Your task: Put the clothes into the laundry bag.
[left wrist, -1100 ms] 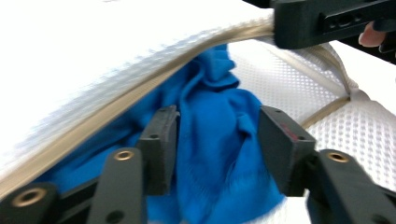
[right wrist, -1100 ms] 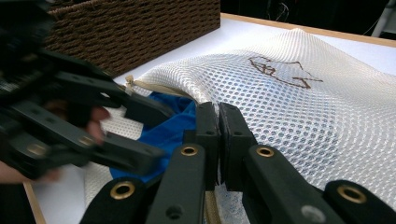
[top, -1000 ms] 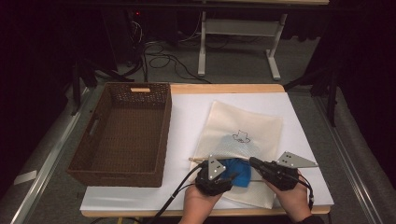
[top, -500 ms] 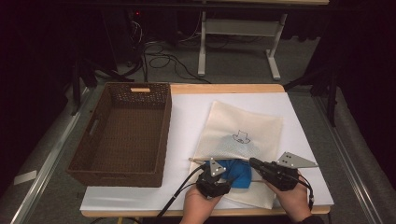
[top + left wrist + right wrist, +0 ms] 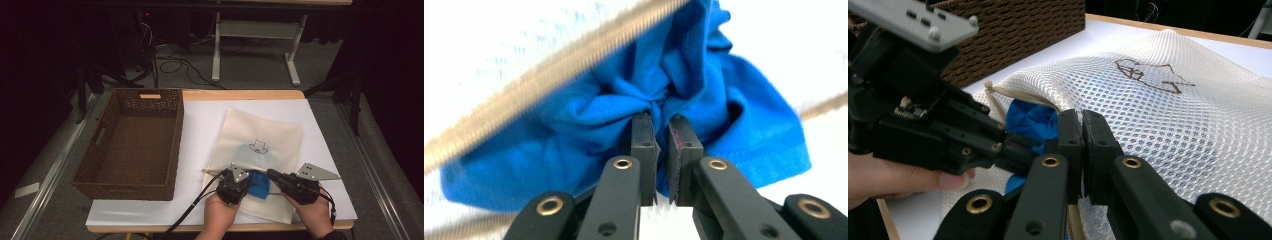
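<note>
Blue knit cloth (image 5: 589,150), crumpled into folds, lies at the mouth of one white mesh drawstring bag (image 5: 270,135) near the front edge of the white table surface (image 5: 200,120). My left gripper (image 5: 659,122) has just been closing and is now clenched on a bunched fold of the cloth. My right gripper (image 5: 1081,120) is clamped on the bag's mesh edge. One brown wicker basket (image 5: 100,150) stands along the left edge. Count: one cloth, one bag, one basket.

Dim room: grey carpet floor (image 5: 240,65), white desk frame (image 5: 252,35), loose cables (image 5: 170,60) behind the table (image 5: 240,94)
</note>
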Demonstrator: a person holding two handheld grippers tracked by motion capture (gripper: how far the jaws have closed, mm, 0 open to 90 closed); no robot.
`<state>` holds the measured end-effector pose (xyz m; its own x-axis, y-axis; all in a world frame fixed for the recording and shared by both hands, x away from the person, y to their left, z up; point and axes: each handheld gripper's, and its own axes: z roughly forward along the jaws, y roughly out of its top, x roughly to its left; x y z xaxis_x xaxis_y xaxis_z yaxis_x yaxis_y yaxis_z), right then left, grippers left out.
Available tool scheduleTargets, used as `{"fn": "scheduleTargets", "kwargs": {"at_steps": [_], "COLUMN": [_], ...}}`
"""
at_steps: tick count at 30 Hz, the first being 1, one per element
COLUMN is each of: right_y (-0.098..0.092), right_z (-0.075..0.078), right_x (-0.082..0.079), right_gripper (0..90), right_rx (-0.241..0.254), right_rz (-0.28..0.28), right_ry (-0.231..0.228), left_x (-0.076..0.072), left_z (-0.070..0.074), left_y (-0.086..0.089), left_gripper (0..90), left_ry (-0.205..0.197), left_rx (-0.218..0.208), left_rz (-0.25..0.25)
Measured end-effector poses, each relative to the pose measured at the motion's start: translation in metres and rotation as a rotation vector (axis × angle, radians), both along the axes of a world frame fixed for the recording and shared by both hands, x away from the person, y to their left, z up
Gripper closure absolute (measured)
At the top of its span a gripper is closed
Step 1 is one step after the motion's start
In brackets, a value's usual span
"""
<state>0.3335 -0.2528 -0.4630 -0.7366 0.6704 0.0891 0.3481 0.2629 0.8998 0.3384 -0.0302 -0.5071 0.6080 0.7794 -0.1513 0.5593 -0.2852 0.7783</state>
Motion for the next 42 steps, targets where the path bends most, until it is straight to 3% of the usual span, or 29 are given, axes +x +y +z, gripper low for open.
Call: {"fn": "scheduleTargets", "kwargs": {"at_steps": [7, 14, 21, 23, 26, 29, 32, 41, 42], "right_y": [0.0, -0.003, -0.004, -0.004, -0.005, -0.005, -0.005, -0.005, -0.005], "right_z": [0.0, -0.001, 0.0, 0.0, 0.0, -0.001, 0.0, 0.0, 0.0], "right_x": [0.0, 0.002, 0.002, 0.002, 0.002, 0.002, 0.001, 0.001, 0.001], "right_gripper": [88.7, 88.7, 88.7, 88.7, 88.7, 88.7, 88.7, 88.7, 88.7], "right_rx": [0.003, 0.014, 0.016, 0.016, 0.019, 0.017, 0.016, 0.015, 0.014], "right_rz": [-0.003, -0.009, -0.009, -0.01, -0.009, -0.009, -0.014, -0.017, -0.017], "right_ry": [0.0, 0.01, 0.009, 0.01, 0.012, 0.012, 0.011, 0.01, 0.01], "left_x": [0.009, 0.02, 0.026, 0.026, 0.022, 0.013, 0.004, -0.014, -0.018], "left_z": [0.003, 0.001, -0.001, -0.002, 0.0, 0.005, 0.012, 0.02, 0.022], "left_y": [-0.011, -0.025, -0.037, -0.04, -0.041, -0.036, -0.028, 0.004, 0.014], "left_gripper": [84.1, 83.8, 82.6, 80.4, 67.5, 54.1, 46.4, 44.3, 44.6], "left_ry": [-0.048, -0.059, -0.09, -0.093, -0.096, -0.118, -0.13, -0.157, -0.157], "left_rx": [0.01, 0.02, 0.001, -0.02, -0.032, -0.048, -0.075, -0.079, -0.069], "left_rz": [0.012, 0.018, 0.03, 0.029, -0.001, -0.023, -0.034, -0.025, -0.022]}}
